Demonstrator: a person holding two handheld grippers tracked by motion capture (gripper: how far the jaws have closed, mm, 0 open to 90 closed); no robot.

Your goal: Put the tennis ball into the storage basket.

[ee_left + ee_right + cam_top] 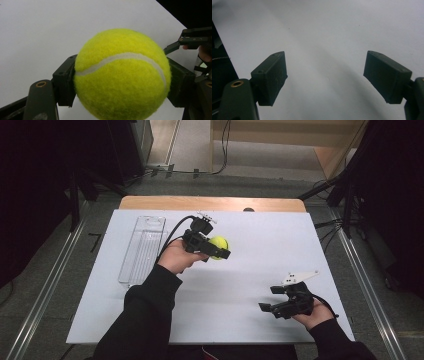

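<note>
- Left gripper (216, 251): closed on the tennis ball (219, 247), held clear above the white table (260, 270). In the left gripper view the 2 jaws press the ball (122, 75) at opposite sides, near its widest line, so the hold looks centred.
- Right gripper (274, 301): jaws spread wide with nothing between them; in the right gripper view bare table surface (324, 50) lies between the 2 pads (270, 77).
- Step in hand, as judged: carrying the ball, probably toward the clear tray (142, 249), which lies just to the left gripper's rear-left, beyond the hand (176, 257).
- Doing it well: keep the squeeze steady, since a felt ball can roll out of flat pads if the grip shifts off the widest line; lower the ball inside the tray walls before letting go, because a drop from height will likely bounce it out.
- Edges: the tray is narrow, so its long walls leave little side room for the jaws as they open.
- Open room: broad bare table lies ahead of and between both grippers; the right gripper sits well apart, near the table's front right edge, out of the path.
</note>
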